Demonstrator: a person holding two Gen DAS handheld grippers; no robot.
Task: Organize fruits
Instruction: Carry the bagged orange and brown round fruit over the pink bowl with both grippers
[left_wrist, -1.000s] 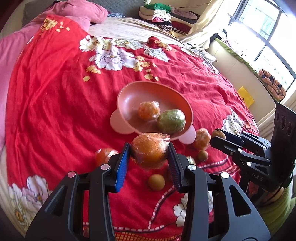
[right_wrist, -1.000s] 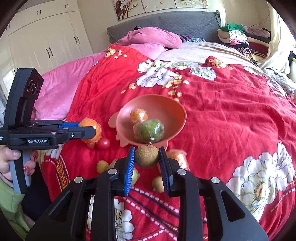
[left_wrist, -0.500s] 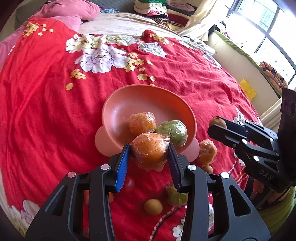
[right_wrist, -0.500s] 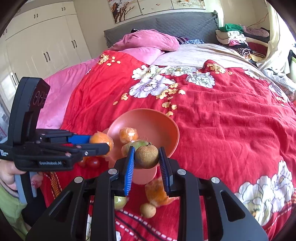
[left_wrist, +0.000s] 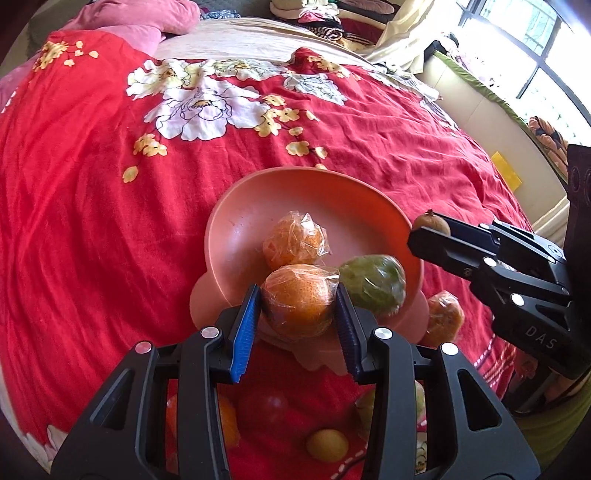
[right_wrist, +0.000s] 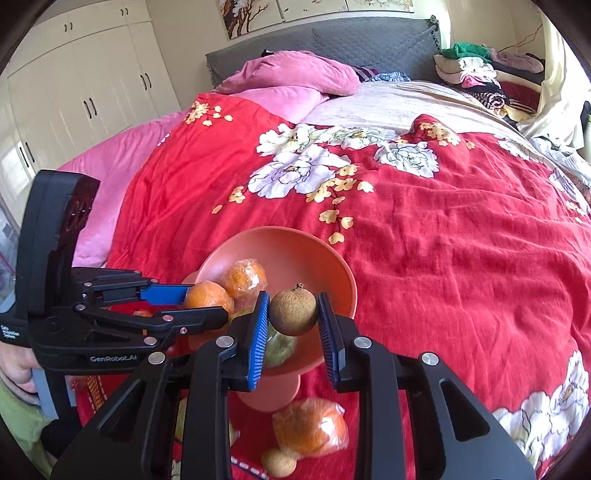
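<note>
Both tools have come forward over the red bedspread since the earlier frames, and the pink bowl, then well ahead of them, now sits right under their tips. Pinched between the left tool's blue pads is a plastic-wrapped orange, held above the bowl's near rim. Just beyond its tips, inside the bowl, lie another wrapped orange and, to the right, a wrapped green fruit. Pressed in on a small brown round fruit, the right tool holds it over the bowl's right side; seen from the left tool it reaches in from the right, at the far right rim. Below and behind the left tool's fingers, loose fruit lies on the bed: a red one, a small yellow one and an orange one. Another wrapped orange rests beneath the right tool, just outside the bowl.
</note>
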